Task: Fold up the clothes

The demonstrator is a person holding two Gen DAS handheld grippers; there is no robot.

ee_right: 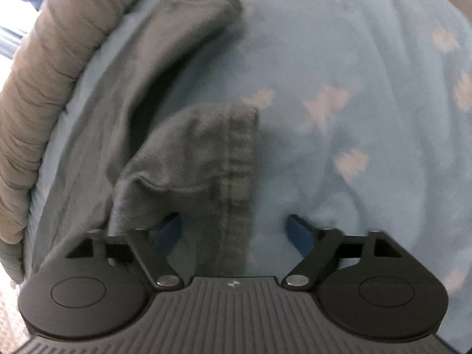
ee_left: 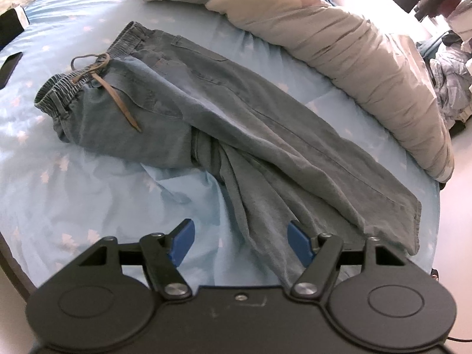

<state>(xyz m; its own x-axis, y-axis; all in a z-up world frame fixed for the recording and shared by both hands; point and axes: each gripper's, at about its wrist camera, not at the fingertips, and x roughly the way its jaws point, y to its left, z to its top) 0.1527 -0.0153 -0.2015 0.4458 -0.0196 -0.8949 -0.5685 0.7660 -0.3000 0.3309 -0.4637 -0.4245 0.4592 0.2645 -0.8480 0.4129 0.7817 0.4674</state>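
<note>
Left wrist view: soft, limp denim trousers [ee_left: 206, 112] on the bed [ee_left: 88, 183]; both claws, left claw [ee_left: 240, 243] and right claw [ee_right: 233, 230], gape apart, the right straddling a thick hem [ee_right: 236, 159], probably the firmest hold.

Daylight is pouring in from the upper right of the left wrist view, blowing the floor [ee_left: 460, 159] out to white glare and casting a cool blue tint. The right wrist view is looking dimmer and blurred, the jeans [ee_right: 188, 159] throwing a soft shadow on the bedsheet [ee_right: 339, 59]. Fisheye distortion is bending both views' edges.
</note>
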